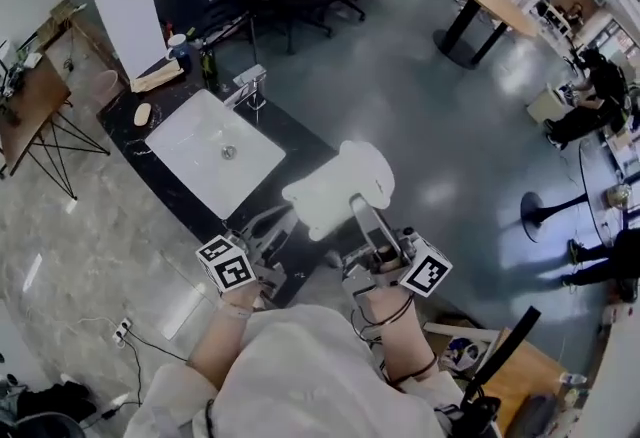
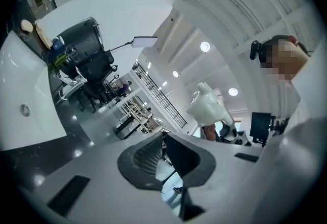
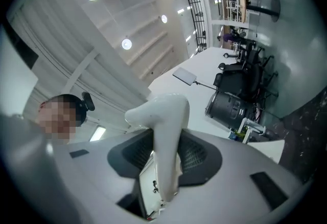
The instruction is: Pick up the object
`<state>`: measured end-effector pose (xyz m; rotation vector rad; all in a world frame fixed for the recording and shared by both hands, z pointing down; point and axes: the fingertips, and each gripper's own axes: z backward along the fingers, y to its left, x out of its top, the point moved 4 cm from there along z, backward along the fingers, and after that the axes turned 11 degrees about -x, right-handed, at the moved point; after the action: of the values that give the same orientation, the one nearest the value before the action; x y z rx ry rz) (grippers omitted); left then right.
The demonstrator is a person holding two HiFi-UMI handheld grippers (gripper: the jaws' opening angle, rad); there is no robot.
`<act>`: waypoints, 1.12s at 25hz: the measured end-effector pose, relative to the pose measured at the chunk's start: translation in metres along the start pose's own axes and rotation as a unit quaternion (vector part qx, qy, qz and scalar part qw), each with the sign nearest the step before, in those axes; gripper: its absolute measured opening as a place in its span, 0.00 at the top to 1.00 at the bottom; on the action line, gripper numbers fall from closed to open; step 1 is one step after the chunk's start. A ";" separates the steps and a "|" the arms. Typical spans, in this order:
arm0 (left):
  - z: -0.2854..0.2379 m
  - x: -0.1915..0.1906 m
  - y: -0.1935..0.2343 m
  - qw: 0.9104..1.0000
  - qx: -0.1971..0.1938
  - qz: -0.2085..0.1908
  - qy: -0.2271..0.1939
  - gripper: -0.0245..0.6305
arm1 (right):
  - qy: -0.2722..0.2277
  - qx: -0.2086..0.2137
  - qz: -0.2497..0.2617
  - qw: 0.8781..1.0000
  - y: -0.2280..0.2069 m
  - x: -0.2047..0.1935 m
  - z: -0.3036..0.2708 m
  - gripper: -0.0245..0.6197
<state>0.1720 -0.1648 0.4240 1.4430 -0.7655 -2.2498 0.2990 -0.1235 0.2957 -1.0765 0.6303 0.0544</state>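
— How are your hands placed?

— Both are raised in front of my chest, low in the middle of the head view. My right gripper [image 1: 358,206] points up and away, its jaws closed on the narrow lower end of the glossy white object [image 1: 340,188]. The object's broad top stands above them, in the air, clear of the table [image 1: 296,134].

— And the left?

— My left gripper [image 2: 164,136] tilts upward beside it, jaws drawn together at the tips with nothing between them.

— Any containers?

— A white sink [image 1: 190,141] is set into the table at left of centre. Only its drain [image 1: 228,153] shows inside. A dark bottle [image 1: 208,61] stands behind it.
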 end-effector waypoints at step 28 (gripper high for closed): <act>-0.065 -0.033 -0.002 0.995 -0.062 0.052 0.064 0.95 | -0.093 -0.111 0.024 0.989 -0.034 0.051 0.065 0.72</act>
<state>0.2448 -0.1609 0.4247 1.4392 -0.6324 -2.0672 0.3822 -0.0995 0.3179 -1.2544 0.4882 0.2693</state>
